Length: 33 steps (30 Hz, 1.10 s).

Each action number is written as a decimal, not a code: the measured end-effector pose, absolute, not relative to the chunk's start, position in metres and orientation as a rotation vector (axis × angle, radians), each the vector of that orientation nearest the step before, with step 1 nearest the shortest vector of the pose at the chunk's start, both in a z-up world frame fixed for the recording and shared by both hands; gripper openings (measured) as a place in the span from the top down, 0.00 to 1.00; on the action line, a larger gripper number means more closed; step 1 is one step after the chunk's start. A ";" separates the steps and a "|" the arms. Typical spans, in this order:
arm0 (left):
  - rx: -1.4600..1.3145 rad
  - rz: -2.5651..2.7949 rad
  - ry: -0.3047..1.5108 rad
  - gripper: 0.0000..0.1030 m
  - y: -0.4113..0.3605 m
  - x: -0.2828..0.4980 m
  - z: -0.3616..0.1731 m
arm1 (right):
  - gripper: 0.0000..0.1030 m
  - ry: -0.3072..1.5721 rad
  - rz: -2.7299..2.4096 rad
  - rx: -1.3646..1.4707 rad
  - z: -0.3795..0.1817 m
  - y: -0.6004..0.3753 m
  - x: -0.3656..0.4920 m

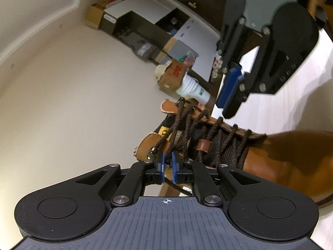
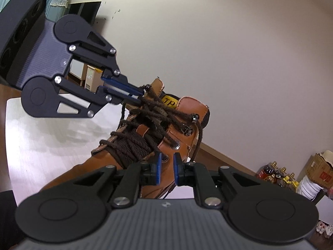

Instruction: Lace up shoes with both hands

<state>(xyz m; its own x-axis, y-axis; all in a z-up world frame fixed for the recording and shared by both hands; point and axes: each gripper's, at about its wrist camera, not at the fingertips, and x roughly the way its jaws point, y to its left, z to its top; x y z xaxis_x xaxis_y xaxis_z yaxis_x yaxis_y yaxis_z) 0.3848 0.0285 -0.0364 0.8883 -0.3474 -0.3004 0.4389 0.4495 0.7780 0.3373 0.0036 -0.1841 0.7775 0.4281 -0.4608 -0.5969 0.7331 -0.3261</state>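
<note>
The boot (image 2: 149,137) on the white worktop (image 2: 41,141) is laced almost to the top, unknotted; the left gripper (image 1: 167,164) pinches the lace (image 1: 177,129), while the right gripper (image 2: 166,166) stands slightly open, empty.

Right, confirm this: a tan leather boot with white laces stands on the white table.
Not quite: the laces are dark brown, not white, as the right wrist view shows. The boot is tan leather and stands on the white table.
</note>
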 end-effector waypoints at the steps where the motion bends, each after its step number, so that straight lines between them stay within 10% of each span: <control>1: 0.982 -0.487 0.104 1.00 0.029 0.382 -0.035 | 0.88 0.373 0.576 -0.478 -0.185 0.004 0.338; 24: 0.629 -0.450 0.198 0.81 0.065 0.375 -0.009 | 0.76 0.380 0.532 -0.438 -0.180 -0.002 0.353; 33: 0.629 -0.480 0.270 0.96 0.065 0.401 -0.013 | 0.77 0.371 0.554 -0.436 -0.180 0.000 0.386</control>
<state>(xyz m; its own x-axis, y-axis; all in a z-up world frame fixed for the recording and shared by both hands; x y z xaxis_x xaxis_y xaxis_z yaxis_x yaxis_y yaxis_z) 0.4008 0.0655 -0.0134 0.8569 -0.3456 -0.3824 0.5061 0.7046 0.4974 0.3861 0.0001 -0.1801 0.7889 0.4209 -0.4479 -0.5743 0.7643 -0.2934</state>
